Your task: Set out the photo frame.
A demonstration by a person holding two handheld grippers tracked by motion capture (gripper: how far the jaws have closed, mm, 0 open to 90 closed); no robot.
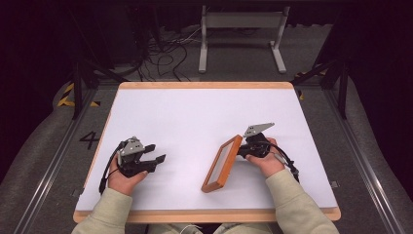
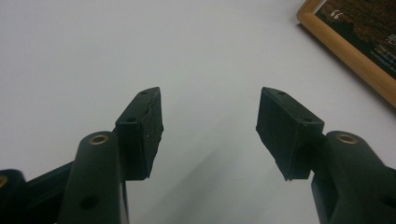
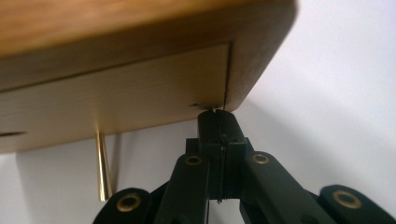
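Note:
A wooden picture frame (image 1: pixel 221 163) stands tilted on one long edge on the white table (image 1: pixel 195 112), right of centre, its glass facing left. My right gripper (image 1: pixel 240 150) is behind it, shut, with its tips against the back. In the right gripper view the closed jaws (image 3: pixel 217 116) touch the pale backing board (image 3: pixel 116 102) near the corner of the frame (image 3: pixel 140 32), and a thin brass rod (image 3: pixel 103 163) hangs down from the back. My left gripper (image 1: pixel 157 152) rests at the table's left, open (image 2: pixel 210 112) with nothing between its pads. The frame's corner (image 2: pixel 348 49) lies ahead of it.
The table has a wooden rim (image 1: pixel 204 214) along its edges. On the floor beyond it stand a white metal stand (image 1: pixel 241 29) and a tangle of cables (image 1: pixel 165 56). Dark tripod legs (image 1: pixel 78 83) flank the far corners.

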